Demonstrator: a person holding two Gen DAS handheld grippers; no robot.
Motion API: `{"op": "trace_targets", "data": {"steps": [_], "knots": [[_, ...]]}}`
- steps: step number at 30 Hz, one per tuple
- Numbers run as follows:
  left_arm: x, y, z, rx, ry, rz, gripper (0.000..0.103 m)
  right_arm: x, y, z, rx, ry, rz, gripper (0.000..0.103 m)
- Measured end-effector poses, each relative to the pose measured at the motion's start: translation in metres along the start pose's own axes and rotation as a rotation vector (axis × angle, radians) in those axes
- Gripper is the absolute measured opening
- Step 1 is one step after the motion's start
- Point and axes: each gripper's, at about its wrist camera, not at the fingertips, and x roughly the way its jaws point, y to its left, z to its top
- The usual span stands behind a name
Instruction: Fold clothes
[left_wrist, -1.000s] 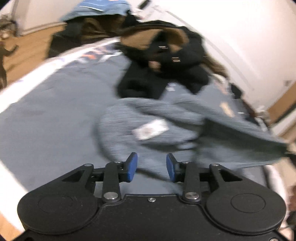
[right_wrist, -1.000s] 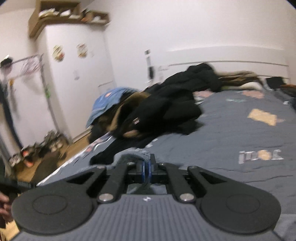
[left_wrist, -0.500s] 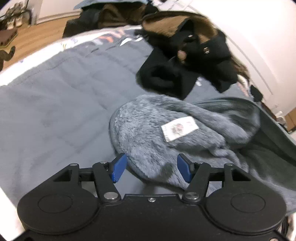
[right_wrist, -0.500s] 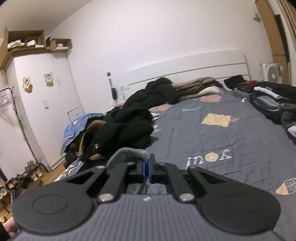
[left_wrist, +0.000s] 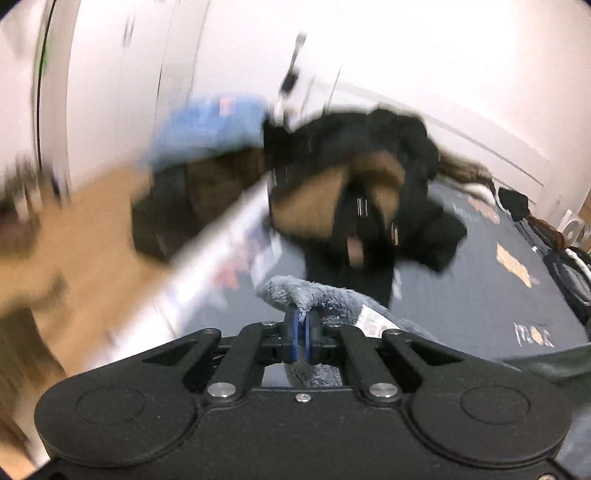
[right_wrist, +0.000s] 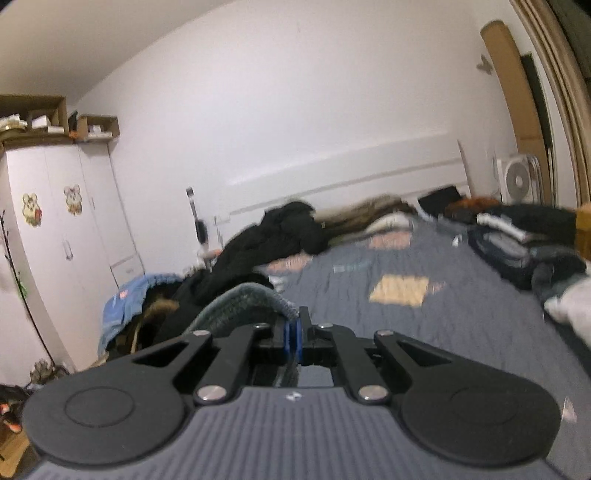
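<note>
Seen from the left wrist, the left tool has its blue pads clamped on a fold of the grey fleece garment, lifted above the grey bed quilt in front of a blurred pile of black and brown coats. Seen from the right wrist, the right tool pinches another edge of the same fleece, which arches up to its left, with the quilt stretching toward the white headboard.

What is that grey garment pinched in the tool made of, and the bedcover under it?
The grey garment looks like plush fleece: a fuzzy, matted pile shows at its pinched edge. The bedcover seems to be quilted woven cloth with a matte finish: faint stitch lines cross it, with printed patches. The exact fibres can't be told.
</note>
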Motion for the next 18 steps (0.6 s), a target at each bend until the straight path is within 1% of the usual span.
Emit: {"op": "trace_targets", "data": {"steps": [3,6,10,12,14,17,18], "knots": [[-0.049,-0.001,0.058,0.068,-0.111,0.056,0.003,0.001,-0.001,0.026,-0.010,-0.053,-0.017,0.003],[-0.087,-0.006,0.106,0.116,-0.214,0.138,0.003,0.003,-0.010,0.051,0.040,-0.103,-0.045,0.003],[-0.135,0.002,0.152,0.109,-0.330,0.229,0.003,0.001,-0.036,0.083,0.088,-0.175,-0.139,0.003],[-0.149,0.010,0.164,0.103,-0.357,0.269,0.003,-0.008,-0.055,0.102,0.117,-0.219,-0.198,0.003],[-0.158,0.021,0.166,0.089,-0.368,0.308,0.003,-0.023,-0.075,0.120,0.118,-0.265,-0.278,0.003],[-0.156,0.042,0.151,0.045,-0.344,0.338,0.003,-0.057,-0.109,0.136,0.139,-0.319,-0.388,0.003],[-0.152,0.050,0.141,0.034,-0.324,0.338,0.003,-0.069,-0.121,0.139,0.148,-0.336,-0.423,0.003]]}}
